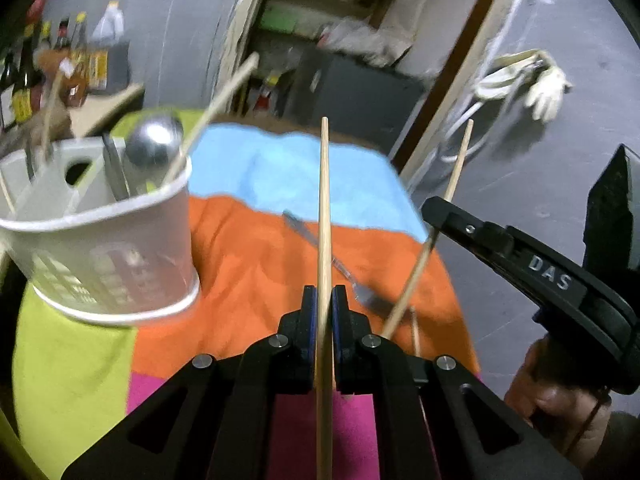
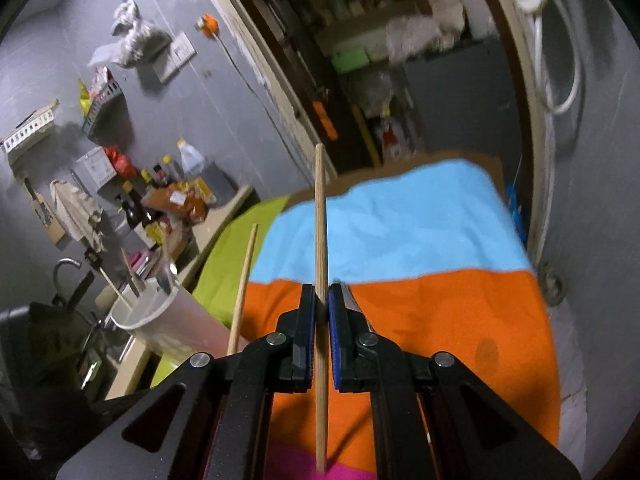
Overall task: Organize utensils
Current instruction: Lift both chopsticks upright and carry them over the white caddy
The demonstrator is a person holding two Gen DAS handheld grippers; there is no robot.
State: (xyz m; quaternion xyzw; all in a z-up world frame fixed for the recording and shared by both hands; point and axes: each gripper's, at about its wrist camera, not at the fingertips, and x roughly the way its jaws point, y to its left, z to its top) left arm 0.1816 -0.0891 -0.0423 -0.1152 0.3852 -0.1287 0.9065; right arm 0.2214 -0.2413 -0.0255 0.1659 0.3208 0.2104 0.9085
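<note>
In the left wrist view my left gripper [image 1: 324, 294] is shut on a wooden chopstick [image 1: 325, 200] that points up and away over the cloth. To its right, my right gripper [image 1: 434, 210] is clamped on a second chopstick [image 1: 458, 164], tilted. A metal fork [image 1: 362, 294] lies on the orange cloth between them, with another chopstick [image 1: 415, 332] beside it. The white utensil caddy [image 1: 100, 240] stands at the left, holding a ladle [image 1: 154, 142] and several chopsticks. The right wrist view shows my right gripper [image 2: 321, 292] shut on its chopstick [image 2: 320, 208]. The left one's chopstick [image 2: 247, 272] and the caddy [image 2: 148, 312] are to its left.
A cloth of blue, orange, green and pink panels [image 1: 248, 264] covers the table. Sauce bottles [image 1: 24, 80] crowd the counter behind the caddy, and a sink tap [image 2: 64, 268] is at the far left. An open storeroom doorway [image 2: 360, 80] lies beyond; a hose and glove [image 1: 548, 88] hang on the right wall.
</note>
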